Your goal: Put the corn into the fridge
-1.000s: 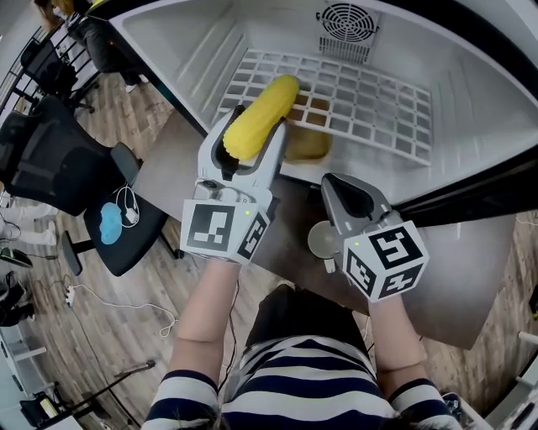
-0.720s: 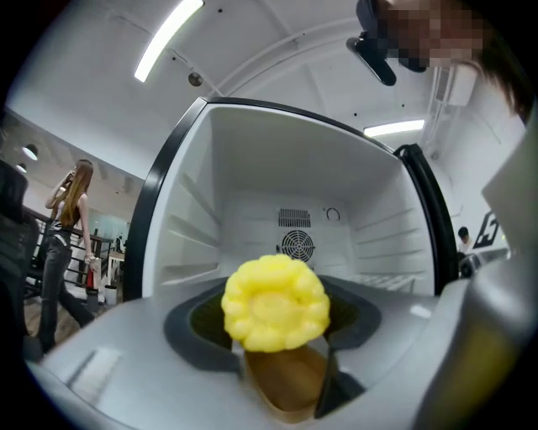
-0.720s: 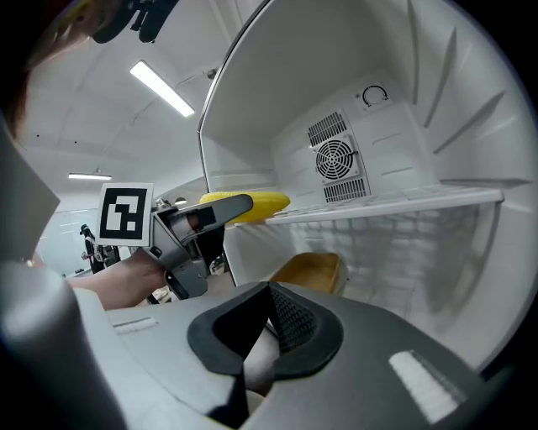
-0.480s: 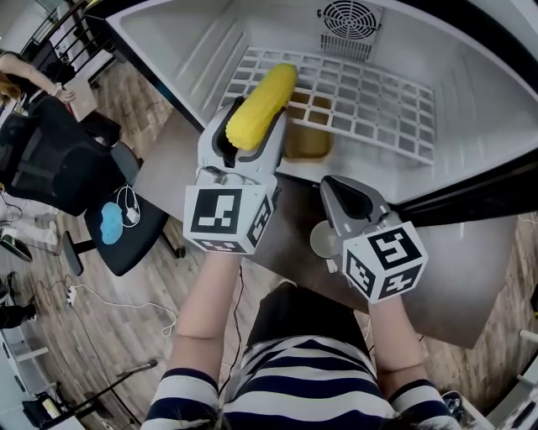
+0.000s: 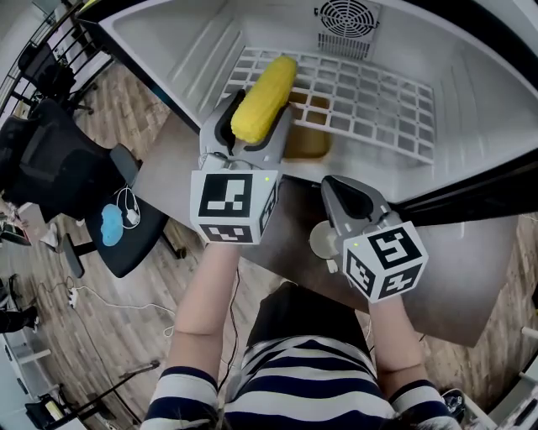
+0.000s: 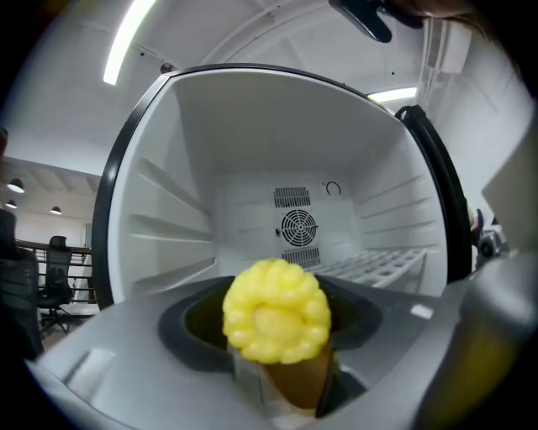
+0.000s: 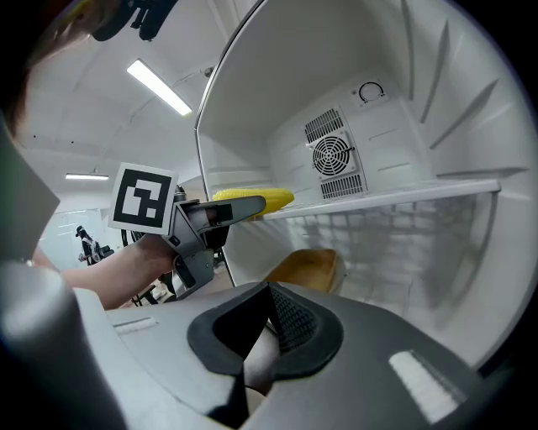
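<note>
Head view: left hand-held gripper (image 5: 255,126) clamps the corn (image 5: 264,97), tip over the front of the fridge's wire shelf (image 5: 378,105). Right hand-held gripper (image 5: 351,195) sits back over the table (image 5: 168,164).
Left gripper view: corn end-on btwn the jaws.
Right gripper view: jaws pressed together, empty.
Risk: let go this near the edge, the round cob prob. rolls off.

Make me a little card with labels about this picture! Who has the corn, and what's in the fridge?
corn: yellow, held by the left gripper, its tip over the front of the wire shelf
left gripper: fingers shut on the corn
right gripper: fingers together, holding nothing, outside the fridge
fridge: open, white inside, fan on the back wall
under the wire shelf: a brown thing, can't tell what
corn let go: not yet
</note>
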{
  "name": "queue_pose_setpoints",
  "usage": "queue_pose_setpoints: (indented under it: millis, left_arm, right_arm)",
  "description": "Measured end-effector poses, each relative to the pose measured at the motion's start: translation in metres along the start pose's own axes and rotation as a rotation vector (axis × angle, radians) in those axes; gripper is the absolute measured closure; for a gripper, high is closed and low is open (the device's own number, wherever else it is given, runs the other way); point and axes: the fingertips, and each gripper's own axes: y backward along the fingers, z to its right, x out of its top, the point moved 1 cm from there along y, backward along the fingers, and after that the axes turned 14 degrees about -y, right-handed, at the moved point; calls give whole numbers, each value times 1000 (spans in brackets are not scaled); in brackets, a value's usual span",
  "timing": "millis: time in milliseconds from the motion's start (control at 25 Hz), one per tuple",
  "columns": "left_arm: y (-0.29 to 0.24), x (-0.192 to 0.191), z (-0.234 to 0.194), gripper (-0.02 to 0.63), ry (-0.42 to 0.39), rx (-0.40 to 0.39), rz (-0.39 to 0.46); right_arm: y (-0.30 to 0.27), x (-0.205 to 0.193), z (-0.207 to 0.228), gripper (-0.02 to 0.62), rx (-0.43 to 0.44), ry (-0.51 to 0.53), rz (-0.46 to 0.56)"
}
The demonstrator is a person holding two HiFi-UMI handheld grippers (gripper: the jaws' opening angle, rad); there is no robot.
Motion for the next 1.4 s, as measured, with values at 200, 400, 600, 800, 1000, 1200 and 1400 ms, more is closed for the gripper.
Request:
queue_pose_setpoints:
  millis: [200,400,600,800,1000,1200,1400]
  left_arm:
    - [4,3,0,606,4,-3,22]
    - [13,4,5,606,0,-14,35]
    - [32,7,3,606,18,3,75]
    - [57,14,-3,606,29,39,119]
    - [75,12,-4,606,41,54,122]
    - [82,7,2,606,40,27,109]
    - [80,8,6,606,18,-26,106]
  right_arm:
    - [2,-2,3,604,-4,-7,-4]
    - [3,-1,2,603,0,-7,0]
    - [3,-1,0,604,3,-6,1]
    - [3,-1,-3,603,8,-6,2]
    - [3,-1,-6,603,13,-4,2]
    - [3,-1,-6,604,11,-3,1]
    - [1,-1,-7,603,14,2,-2]
